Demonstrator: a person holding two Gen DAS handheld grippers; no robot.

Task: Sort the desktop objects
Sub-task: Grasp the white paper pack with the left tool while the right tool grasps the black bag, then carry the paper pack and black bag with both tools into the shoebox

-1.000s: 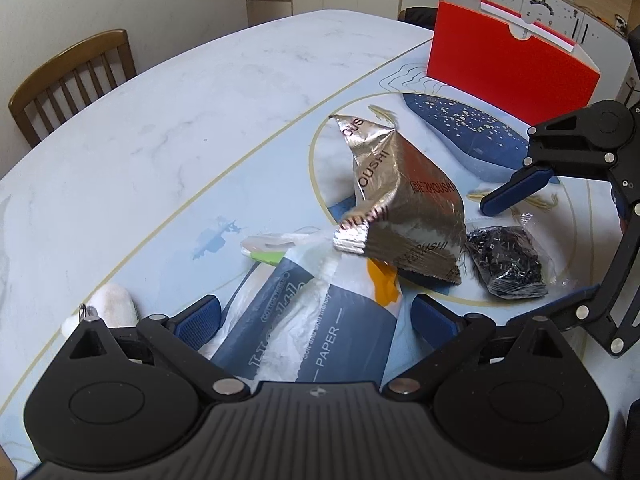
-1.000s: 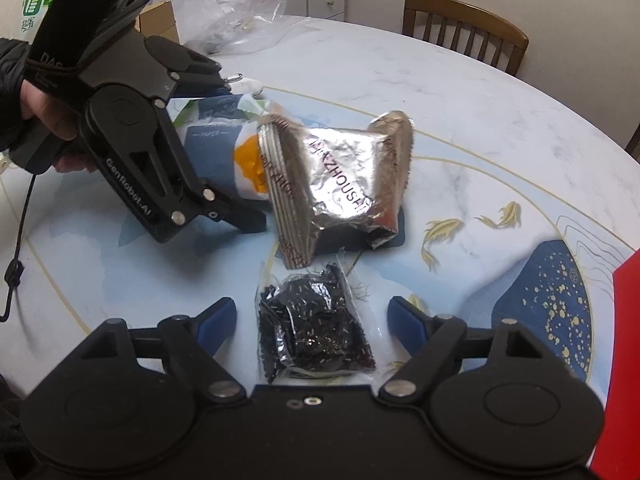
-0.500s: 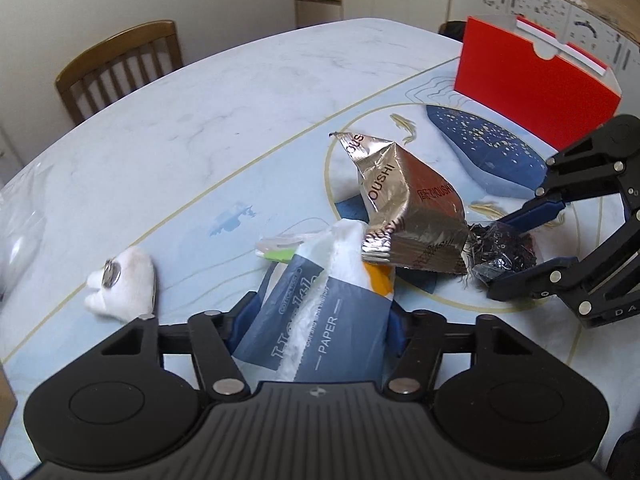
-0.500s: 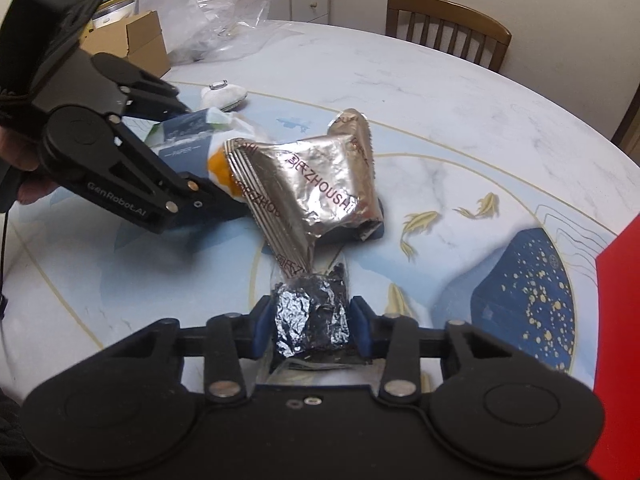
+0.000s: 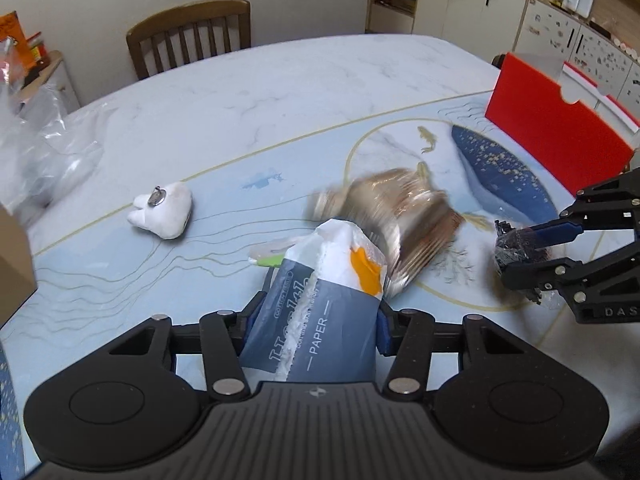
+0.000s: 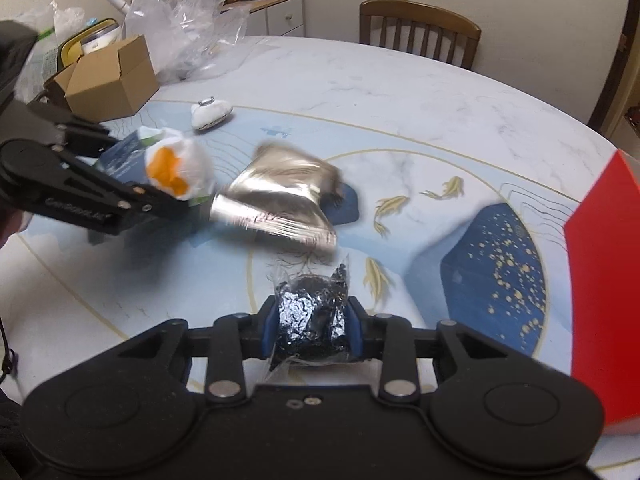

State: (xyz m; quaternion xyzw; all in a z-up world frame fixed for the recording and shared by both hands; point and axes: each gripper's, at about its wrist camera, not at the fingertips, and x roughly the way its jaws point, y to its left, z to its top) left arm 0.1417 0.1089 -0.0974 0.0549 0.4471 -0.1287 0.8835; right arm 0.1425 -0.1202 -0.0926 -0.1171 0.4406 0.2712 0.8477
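We have 2 grippers loaded. Left gripper [image 5: 314, 330] has the tissue pack [image 5: 320, 304] between its blue pads, jaws closing a bit more on it, pack squeezed and sticking out forward along the fingers, white-and-orange end farthest from us. Right gripper [image 6: 311, 332] is clenched on the small black packet [image 6: 310, 316], crinkled clear wrap bulging between the pads. Both things look lifted off the surface [image 5: 280, 92]; we cannot tell how high.

Silver foil bag [image 6: 280, 196] lies between the 2 grippers, blurred, so likely tumbling or sliding; it sits just beyond the tissue pack's far end in the left view and up-left of the black packet in the right view. Cannot tell if it touches the tissue pack.

Key relation for the coming move: the red bin [image 5: 560, 120] stands at the far right of the left view and right at the right edge of the right view [image 6: 600, 280]. So the right gripper is clearly the nearer one; our guess is the black packet goes there first with a short swing to the right, while the left one has to cross over the foil bag and the blue patch to reach it. Whether the bin is the real target is our judgement only.

White tooth-shaped plush [image 5: 162, 216] sits apart on the left, untouched, nearer the left gripper.
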